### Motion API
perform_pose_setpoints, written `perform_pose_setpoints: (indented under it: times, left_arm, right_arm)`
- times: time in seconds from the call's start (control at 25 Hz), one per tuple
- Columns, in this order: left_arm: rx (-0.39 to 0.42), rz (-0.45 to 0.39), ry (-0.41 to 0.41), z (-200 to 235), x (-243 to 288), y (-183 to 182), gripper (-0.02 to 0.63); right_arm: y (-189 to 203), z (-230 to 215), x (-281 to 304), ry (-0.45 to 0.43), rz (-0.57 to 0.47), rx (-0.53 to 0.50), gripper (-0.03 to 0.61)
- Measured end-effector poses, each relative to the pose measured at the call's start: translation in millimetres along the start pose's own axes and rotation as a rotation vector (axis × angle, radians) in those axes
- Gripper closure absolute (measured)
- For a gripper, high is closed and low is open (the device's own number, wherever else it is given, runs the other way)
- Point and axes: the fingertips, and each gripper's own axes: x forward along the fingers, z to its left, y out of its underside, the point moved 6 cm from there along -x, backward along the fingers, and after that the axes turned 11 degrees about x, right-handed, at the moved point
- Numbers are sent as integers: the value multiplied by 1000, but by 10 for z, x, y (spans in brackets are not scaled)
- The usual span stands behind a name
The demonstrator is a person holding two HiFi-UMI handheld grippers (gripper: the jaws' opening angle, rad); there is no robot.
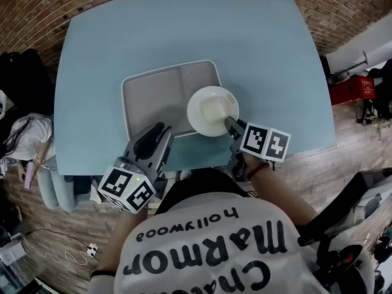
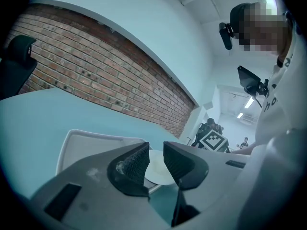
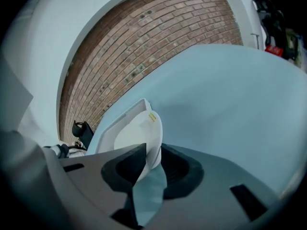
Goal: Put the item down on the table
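Judging from how things lay, the release of the item was taken to be the step in hand. The shallow round white bowl (image 1: 212,111) was seen at the near right corner of the grey two-compartment plastic tray (image 1: 147,94), with its right part lying past the tray's edge over the pale blue table (image 1: 184,29). Whether it was borne by the tray or the tabletop could not be told. Its near rim was flanked by the jaws of the right gripper (image 1: 229,122), which were spread, one inside and one outside the rim, and no firm pinch was apparent. The left gripper (image 1: 160,132) was held near the tray's front edge, its jaws parted by a narrow gap with nothing between them. A straight withdrawal of the right gripper toward the person was judged to be called for next, so that the rim would not be caught and the bowl dragged.
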Motion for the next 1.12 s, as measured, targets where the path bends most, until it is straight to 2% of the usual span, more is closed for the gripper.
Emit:
perform_pose_setpoints:
  times: [0.12,0.24,0.8,1.0,1.12]
  left_arm:
    - [2,-7,-6,30,1,-21,520]
    - [0,-10,-7,54,7,-36,520]
    - [-7,-19,-7,48,-60,-30,520]
    - [-2,-7,5,-17,-81,35,520]
    - [-6,1,15,-37,-63,66,520]
  right_arm:
    - [-2,62,33,32,-16,-129,487]
    - [13,121,77,50,-17,-210,481]
    - [77,138,142,51,-23,-256,476]
    - [73,149,137,73,-7,-362,465]
    - [38,177,147,92,10,-470,456]
